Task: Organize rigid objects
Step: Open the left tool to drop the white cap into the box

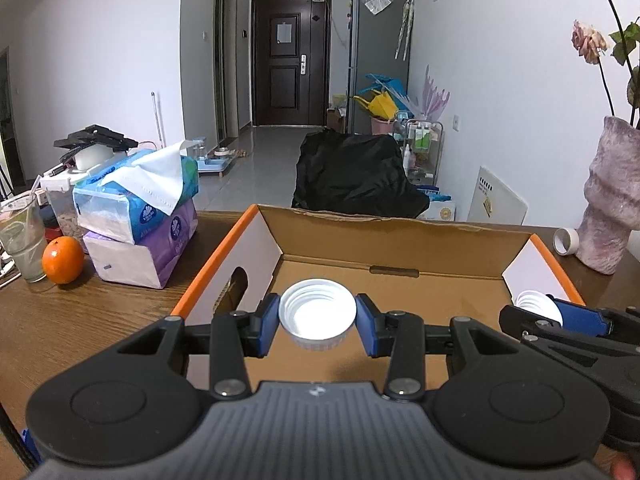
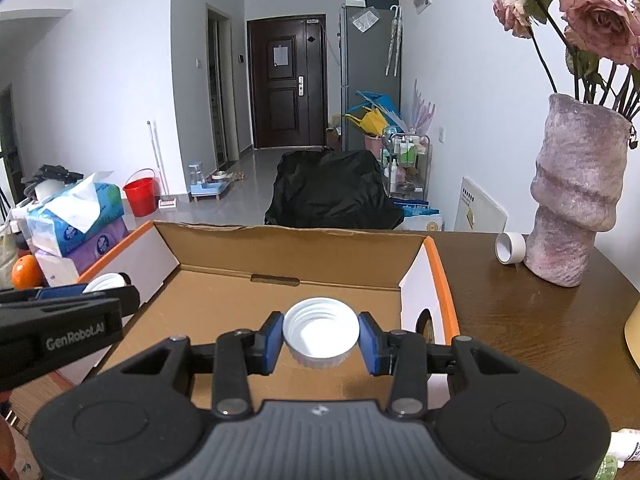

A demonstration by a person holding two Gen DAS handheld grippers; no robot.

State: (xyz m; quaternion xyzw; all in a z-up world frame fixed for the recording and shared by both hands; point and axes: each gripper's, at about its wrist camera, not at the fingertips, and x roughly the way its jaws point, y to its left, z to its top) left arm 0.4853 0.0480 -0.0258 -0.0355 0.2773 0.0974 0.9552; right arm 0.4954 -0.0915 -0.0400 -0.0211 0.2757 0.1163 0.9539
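Observation:
My left gripper [image 1: 317,318] is shut on a white screw cap [image 1: 317,312], open side up, held above the floor of an open cardboard box [image 1: 384,236]. My right gripper [image 2: 321,334] is shut on a second white screw cap [image 2: 321,332], also open side up, above the same box [image 2: 280,242]. The right gripper and its cap [image 1: 538,306] show at the right of the left wrist view. The left gripper and its cap [image 2: 105,282] show at the left of the right wrist view. The two grippers hang side by side over the box.
On the wooden table [image 1: 80,320]: stacked tissue packs [image 1: 136,216], an orange [image 1: 63,259] and a glass [image 1: 22,240] at left; a pink vase [image 2: 576,196] with roses and a white tape roll [image 2: 510,248] at right. A black-covered chair [image 2: 332,190] stands behind the box.

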